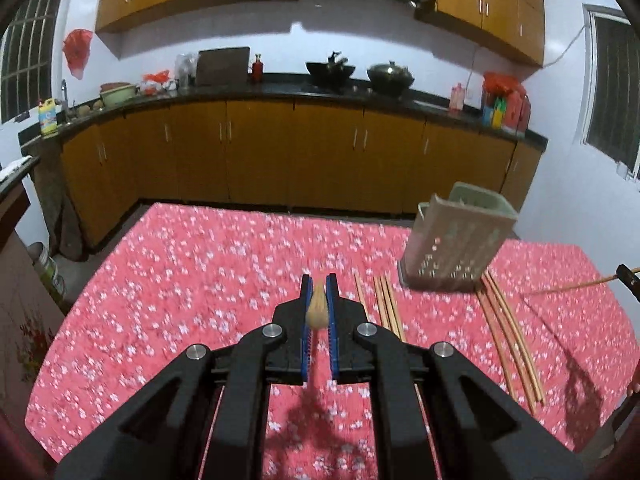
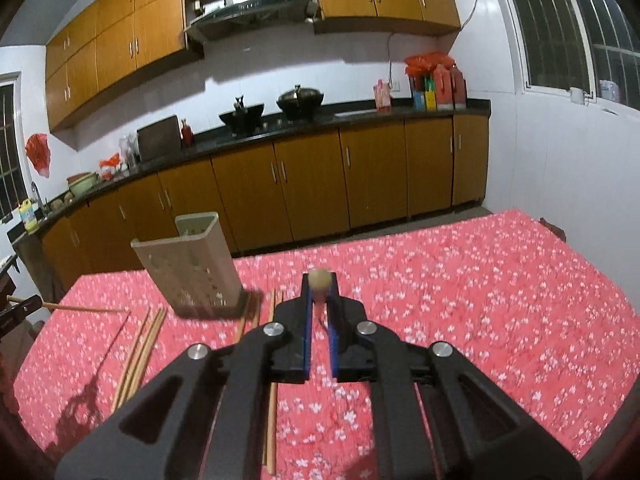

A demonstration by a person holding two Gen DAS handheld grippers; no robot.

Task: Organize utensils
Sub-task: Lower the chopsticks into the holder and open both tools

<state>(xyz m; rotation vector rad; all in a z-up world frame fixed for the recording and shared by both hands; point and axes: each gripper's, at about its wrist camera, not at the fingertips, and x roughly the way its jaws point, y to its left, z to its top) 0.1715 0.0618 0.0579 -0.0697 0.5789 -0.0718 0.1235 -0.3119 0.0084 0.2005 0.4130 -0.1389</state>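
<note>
Left black two-finger gripper (image 1: 319, 300), blue-lined jaws closed on a pale bamboo chopstick (image 1: 318, 309), seen end-on, butt end bulging between the jaws and pointing toward the camera. Held clear above the desk (image 1: 200, 264) draped in a red cloth with small white blossoms; dark shadow of the gripper on the cloth directly beneath.

Right black two-finger gripper (image 2: 319, 300), jaws likewise clamped on a second pale bamboo chopstick (image 2: 319, 280), its round end poking up past the jaw tips at 12 o'clock. Also lifted off the cloth.

In the left wrist view, at 2 o'clock from the jaws: a beige rectangular plastic utensil holder with perforated walls (image 1: 456, 240), standing upright on the desk, open mouth up. Loose bamboo chopsticks lying flat on the cloth: a small group (image 1: 386, 304) just right of the jaws at 3 o'clock, and a longer bundle (image 1: 508, 336) starting at the holder's base and running toward 5 o'clock. At the far right edge, the right gripper's tip with its chopstick sticking out toward the holder, blurred.

In the right wrist view, the same holder at 10 o'clock from the jaws, more chopsticks (image 2: 140, 344) on the cloth at 8 o'clock, others partly hidden under the gripper body. Exact count of loose sticks hard to tell through blur.

Behind the desk, orange-brown wooden kitchen cabinets (image 1: 260, 152) under a black worktop carrying 2 dark woks.
</note>
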